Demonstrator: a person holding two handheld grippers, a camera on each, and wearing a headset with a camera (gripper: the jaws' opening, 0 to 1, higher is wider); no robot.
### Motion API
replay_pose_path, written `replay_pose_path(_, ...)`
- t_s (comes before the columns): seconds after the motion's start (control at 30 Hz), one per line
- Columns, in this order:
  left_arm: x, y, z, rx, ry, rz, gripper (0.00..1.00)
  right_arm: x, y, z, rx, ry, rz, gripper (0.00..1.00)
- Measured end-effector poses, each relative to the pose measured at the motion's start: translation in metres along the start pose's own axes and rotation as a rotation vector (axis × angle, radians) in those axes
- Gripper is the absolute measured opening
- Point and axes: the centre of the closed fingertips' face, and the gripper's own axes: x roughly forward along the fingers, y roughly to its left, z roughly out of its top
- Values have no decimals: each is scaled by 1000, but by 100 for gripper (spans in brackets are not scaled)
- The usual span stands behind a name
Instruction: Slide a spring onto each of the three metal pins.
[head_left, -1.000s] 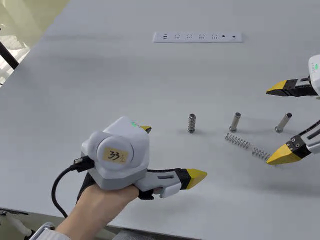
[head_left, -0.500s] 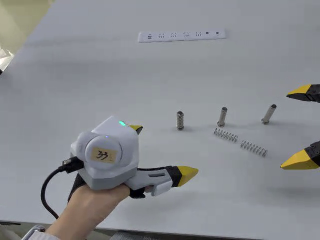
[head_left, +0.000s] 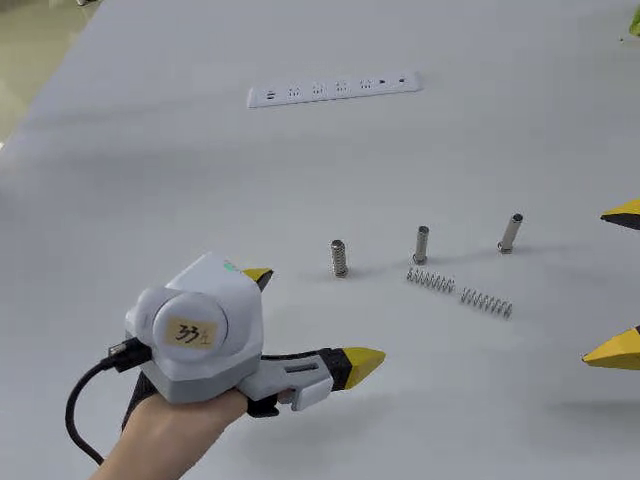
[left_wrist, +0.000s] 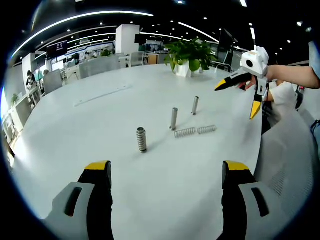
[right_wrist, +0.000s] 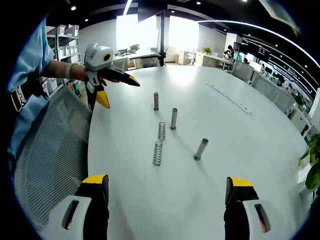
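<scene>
- Both tools hang over the bench (head_left: 200, 180) holding nothing. The left tool (head_left: 316, 315) is near the person with its jaws spread wide. The right tool (head_left: 618, 280), at the right edge of the head view, is spread just as wide.
- Three pins stand upright in a row. The sprung pin (head_left: 339, 258) already wears its coil, while the middle pin (head_left: 421, 244) and the end pin (head_left: 511, 232) are bare.
- Two springs lie flat on the bench just in front of the bare pins, nearly end to end: the inner spring (head_left: 430, 281) and the outer spring (head_left: 486, 303).
- These are thin wire coils, so they are probably very light. They would likely roll, and a hard pinch could squash them or flick them away.
- The best hold is probably a gentle pinch across the coils near one end, leaving the other end's bore open for the pin top.
- The pins look slender and may tip if pushed sideways, so the spring should come straight down.
</scene>
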Motion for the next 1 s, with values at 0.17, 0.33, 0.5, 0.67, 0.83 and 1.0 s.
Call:
replay_pose_path(0.17,0,0,0,13,10,-7,90,-9,-3,-3,20,-16,-32,97)
replay_pose_path(0.33,1,0,1,25,15,-10,90,-12,-3,-6,35,-24,-48,96)
replay_pose_path(0.5,3,-2,5,35,12,-21,90,-12,-3,-7,49,-33,-51,95)
replay_pose_path(0.67,8,-5,8,67,14,-44,88,-11,-8,-9,54,-37,-50,95)
replay_pose_path(0.83,12,-8,16,99,6,-66,86,-11,-8,-9,60,-44,-55,95)
replay_pose_path(1.0,17,-17,25,129,-8,-101,83,-11,-8,-12,63,-38,-54,94)
